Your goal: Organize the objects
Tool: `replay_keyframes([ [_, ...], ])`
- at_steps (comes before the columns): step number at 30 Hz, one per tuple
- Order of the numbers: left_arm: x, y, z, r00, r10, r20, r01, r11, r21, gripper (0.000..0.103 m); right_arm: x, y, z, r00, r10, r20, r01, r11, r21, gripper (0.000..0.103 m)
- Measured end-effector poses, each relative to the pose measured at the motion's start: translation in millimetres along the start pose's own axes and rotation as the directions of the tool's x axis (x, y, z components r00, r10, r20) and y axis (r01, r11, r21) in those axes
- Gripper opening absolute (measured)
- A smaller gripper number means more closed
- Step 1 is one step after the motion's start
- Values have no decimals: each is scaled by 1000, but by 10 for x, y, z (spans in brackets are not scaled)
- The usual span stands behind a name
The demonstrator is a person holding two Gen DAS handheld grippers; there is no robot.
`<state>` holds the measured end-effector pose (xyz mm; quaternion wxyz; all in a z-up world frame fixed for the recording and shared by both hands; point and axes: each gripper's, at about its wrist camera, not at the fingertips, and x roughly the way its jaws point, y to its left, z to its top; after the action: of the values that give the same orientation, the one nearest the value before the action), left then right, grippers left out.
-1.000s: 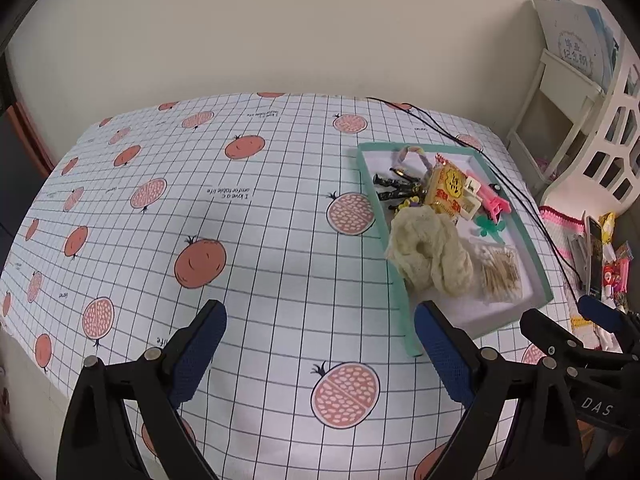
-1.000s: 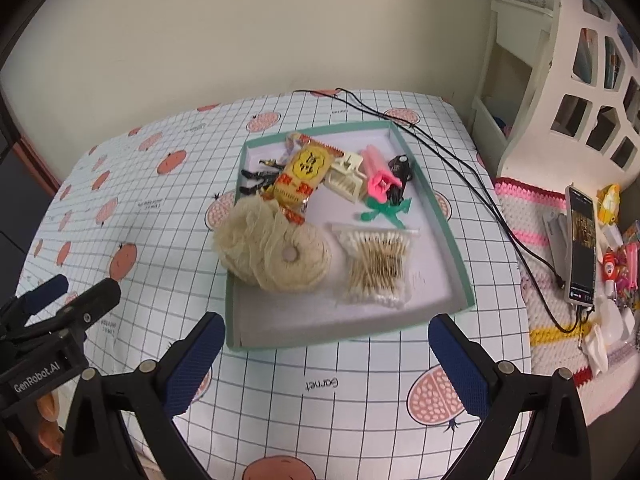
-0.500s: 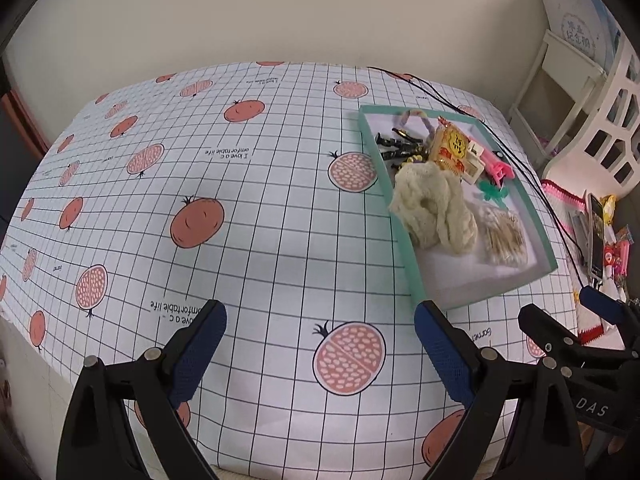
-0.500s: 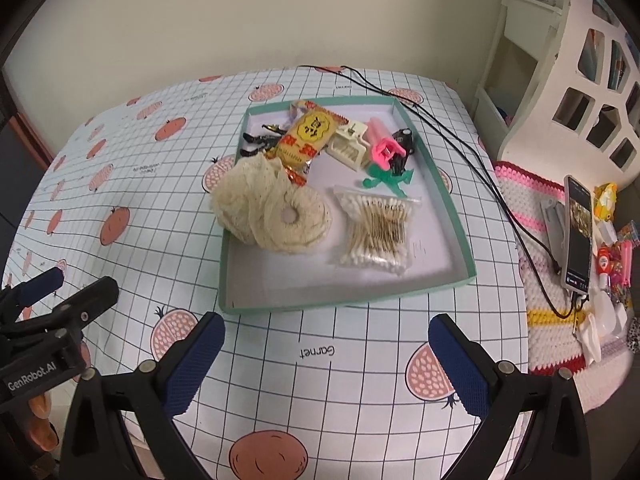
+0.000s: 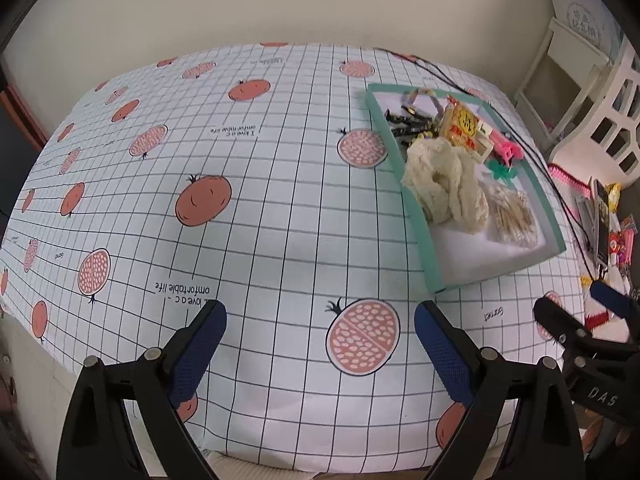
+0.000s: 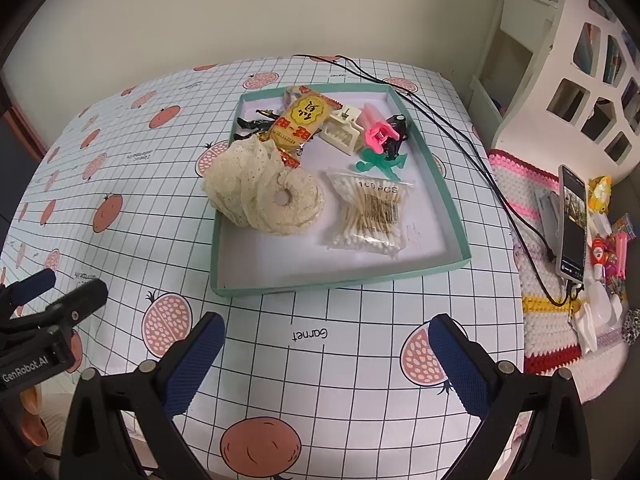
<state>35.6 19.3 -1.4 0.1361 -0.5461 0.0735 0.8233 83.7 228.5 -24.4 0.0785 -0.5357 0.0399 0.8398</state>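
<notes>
A teal tray (image 6: 452, 216) (image 5: 420, 224) lies on the fruit-print tablecloth. In it are a cream lace scrunchie (image 6: 260, 196) (image 5: 444, 184), a bag of cotton swabs (image 6: 370, 216) (image 5: 512, 216), a yellow snack packet (image 6: 300, 122) (image 5: 462, 126), a white clip (image 6: 342, 128), a pink clip (image 6: 378, 132), a green clip (image 6: 378, 164) and black wrapped pieces (image 6: 252, 122) (image 5: 404, 122). My right gripper (image 6: 326, 356) stands open near the table's front edge, short of the tray. My left gripper (image 5: 320, 340) is open too, left of the tray, over bare cloth.
A black cable (image 6: 460, 136) runs past the tray's right side to a phone (image 6: 574, 220) on a crocheted mat (image 6: 536, 280) with small clutter. A white shelf unit (image 6: 560, 60) stands at the right. The wall is behind the table.
Both grippers have drawn back towards the table's front edge and risen a little; the tray now sits farther off in both views. Nothing was taken hold of.
</notes>
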Motion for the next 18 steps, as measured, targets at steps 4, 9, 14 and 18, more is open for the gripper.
replay_keyframes([
  [4,31,43,-14,1000,7,-16,-7,1000,11,95,6,-9,3,1000,-1,-4,1,1000,1,103],
  [9,58,120,-22,1000,2,-30,-2,1000,-4,95,22,-18,-1,1000,-2,-11,2,1000,4,103],
  [14,89,151,-21,999,-4,-41,3,1000,-3,95,23,-29,-7,1000,-1,-12,2,1000,11,103],
  [18,100,144,-25,999,0,-45,1,1000,4,95,26,-32,-7,1000,-1,-13,1,1000,11,103],
])
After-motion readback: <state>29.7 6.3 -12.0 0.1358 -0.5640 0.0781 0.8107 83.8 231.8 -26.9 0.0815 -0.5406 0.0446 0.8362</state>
